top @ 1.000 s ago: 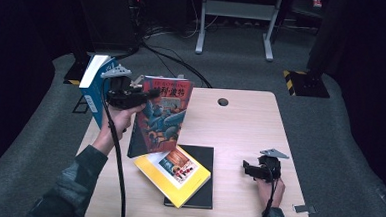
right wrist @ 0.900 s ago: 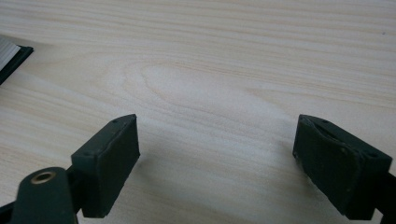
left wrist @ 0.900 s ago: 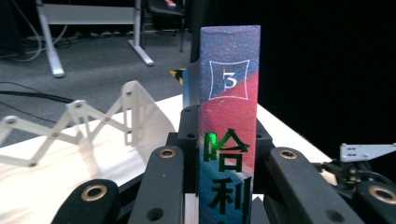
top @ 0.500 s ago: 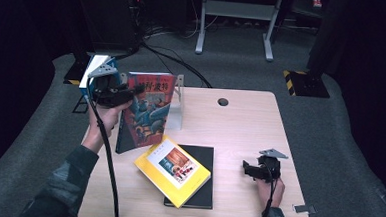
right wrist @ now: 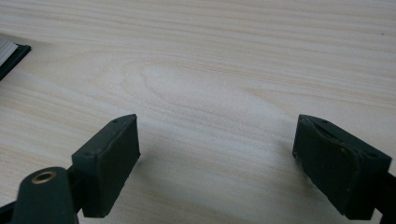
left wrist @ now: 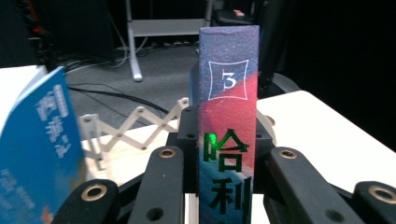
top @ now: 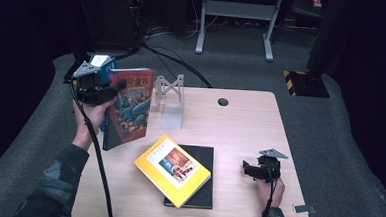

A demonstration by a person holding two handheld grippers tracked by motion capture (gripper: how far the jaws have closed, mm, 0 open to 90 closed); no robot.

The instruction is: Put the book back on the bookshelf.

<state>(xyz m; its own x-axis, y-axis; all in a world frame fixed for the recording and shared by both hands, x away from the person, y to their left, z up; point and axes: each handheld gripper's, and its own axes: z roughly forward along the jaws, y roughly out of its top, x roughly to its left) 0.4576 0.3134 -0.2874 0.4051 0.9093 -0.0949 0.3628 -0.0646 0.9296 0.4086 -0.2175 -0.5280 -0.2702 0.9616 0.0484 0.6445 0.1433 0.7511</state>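
Left claw (left wrist: pixel 227 154) tight on upright book (top: pixel 129 107); right claw (right wrist: pixel 219 163) agape

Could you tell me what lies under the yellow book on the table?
A black book lies flat under the yellow book, showing along its right and bottom edges; its cover is mostly hidden.

Table (top: pixel 260 122): we see pale wood, smooth and matt, with fine grain lines.
Held book (left wrist: pixel 229 140): we see a paper cover, slightly speckled, with shiny green foil letters on the spine.
Blue book (left wrist: pixel 42 149): we see a smooth paper cover with a slight sheen.
Yellow book (top: pixel 172 170): we see a glossy paper cover.
Black book (top: pixel 204 189): we see a matt dark cover.
Bookend (top: pixel 170 95): we see pale grey metal, matt.
Right gripper (right wrist: pixel 217 158): we see matt black pads, rubbery, edges a little worn.
Left gripper (left wrist: pixel 224 154): we see matt black plastic with brass-coloured rivets.
Floor (top: pixel 243 66): we see grey carpet, rough.
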